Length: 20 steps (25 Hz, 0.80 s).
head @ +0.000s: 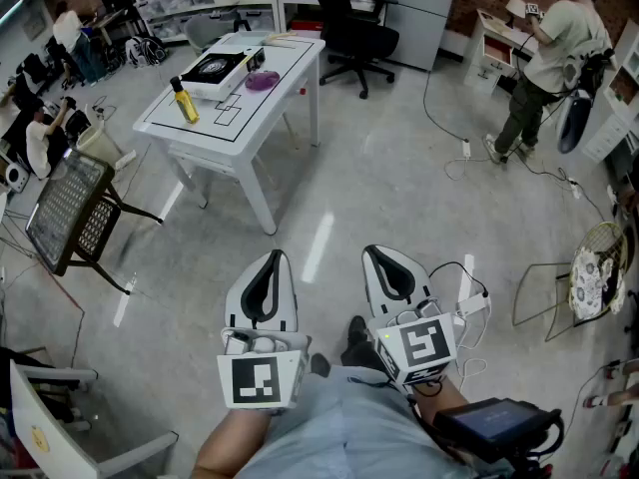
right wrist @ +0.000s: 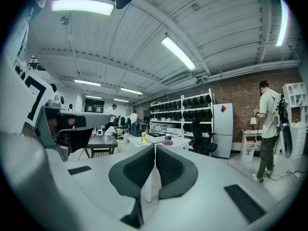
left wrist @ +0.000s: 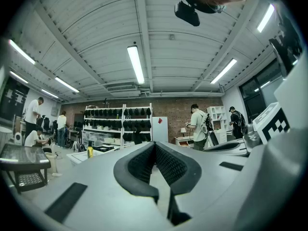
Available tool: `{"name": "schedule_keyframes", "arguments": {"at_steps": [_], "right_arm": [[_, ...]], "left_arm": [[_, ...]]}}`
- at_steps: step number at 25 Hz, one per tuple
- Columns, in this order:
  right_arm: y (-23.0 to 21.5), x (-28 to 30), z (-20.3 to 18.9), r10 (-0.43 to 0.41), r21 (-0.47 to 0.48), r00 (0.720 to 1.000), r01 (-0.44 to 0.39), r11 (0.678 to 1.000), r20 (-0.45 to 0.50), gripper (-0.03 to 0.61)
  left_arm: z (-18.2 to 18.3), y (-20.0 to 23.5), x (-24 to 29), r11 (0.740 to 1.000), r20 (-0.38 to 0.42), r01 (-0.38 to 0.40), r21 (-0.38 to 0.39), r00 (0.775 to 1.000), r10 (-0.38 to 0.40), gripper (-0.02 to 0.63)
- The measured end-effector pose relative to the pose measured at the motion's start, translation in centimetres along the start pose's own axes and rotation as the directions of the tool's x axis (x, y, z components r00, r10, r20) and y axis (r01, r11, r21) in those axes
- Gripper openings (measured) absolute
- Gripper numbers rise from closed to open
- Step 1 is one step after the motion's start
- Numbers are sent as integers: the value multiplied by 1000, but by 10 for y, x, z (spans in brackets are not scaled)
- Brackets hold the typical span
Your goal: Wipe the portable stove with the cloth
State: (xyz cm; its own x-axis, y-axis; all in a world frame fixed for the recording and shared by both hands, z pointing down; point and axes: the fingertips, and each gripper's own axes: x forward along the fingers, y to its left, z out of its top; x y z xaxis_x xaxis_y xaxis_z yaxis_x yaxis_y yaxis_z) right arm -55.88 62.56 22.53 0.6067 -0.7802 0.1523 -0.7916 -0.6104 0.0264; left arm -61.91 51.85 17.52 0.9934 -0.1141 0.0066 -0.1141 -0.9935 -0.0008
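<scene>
Two claws are held close in front of the person's body, side by side, pointing roughly level out over the room. The left claw (head: pixel 270 257) is clenched: in the left gripper view its ribbed pads meet along a thin seam with nothing between them. The right claw (head: pixel 384 254) is clenched too, pads flat on each other and empty, tipped slightly downward. Low, closed and idle like this, they look carried rather than at work, and nothing is within reach of either.

Just beyond the tips lies only bare floor (head: pixel 379 168), so the wiping has not begun. I judge the next step is to walk up before either claw opens.

The task's things are well ahead and off to the left of the left claw, on a white worktop (head: pixel 270 118). The portable stove (head: pixel 212 68), a flat black-topped unit, lies toward the worktop's far part. Just to its right is a small purple bundle that I take for the cloth (head: pixel 262 80). A yellow bottle (head: pixel 184 101) stands upright on the near side of the stove, probably cleaner set handy. Cloth and stove lie close together, which suits picking up one and wiping the other without a change of stance.

Past the worktop stands a black office chair (head: pixel 354 23). A person (head: pixel 554 48) stands well off to the right of the right claw.
</scene>
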Motion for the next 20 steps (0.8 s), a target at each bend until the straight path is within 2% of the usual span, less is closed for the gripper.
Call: {"name": "schedule_keyframes", "arguments": {"at_steps": [5, 11, 14, 20], "right_arm": [[-5, 2, -6, -8, 10, 1000, 8, 1000, -3, 51], [-25, 15, -17, 16, 42, 1000, -15, 999, -17, 51], [-43, 30, -28, 46, 76, 998, -43, 996, -35, 54], [-99, 66, -30, 58, 90, 997, -53, 995, -50, 54]], "left_arm": [[-3, -7, 5, 999, 29, 30, -30, 999, -29, 18], [-21, -17, 30, 999, -33, 41, -23, 999, -42, 18], [-30, -25, 53, 998, -38, 51, -34, 998, -52, 18], [-29, -43, 111, 999, -63, 38, -7, 997, -39, 18]]}}
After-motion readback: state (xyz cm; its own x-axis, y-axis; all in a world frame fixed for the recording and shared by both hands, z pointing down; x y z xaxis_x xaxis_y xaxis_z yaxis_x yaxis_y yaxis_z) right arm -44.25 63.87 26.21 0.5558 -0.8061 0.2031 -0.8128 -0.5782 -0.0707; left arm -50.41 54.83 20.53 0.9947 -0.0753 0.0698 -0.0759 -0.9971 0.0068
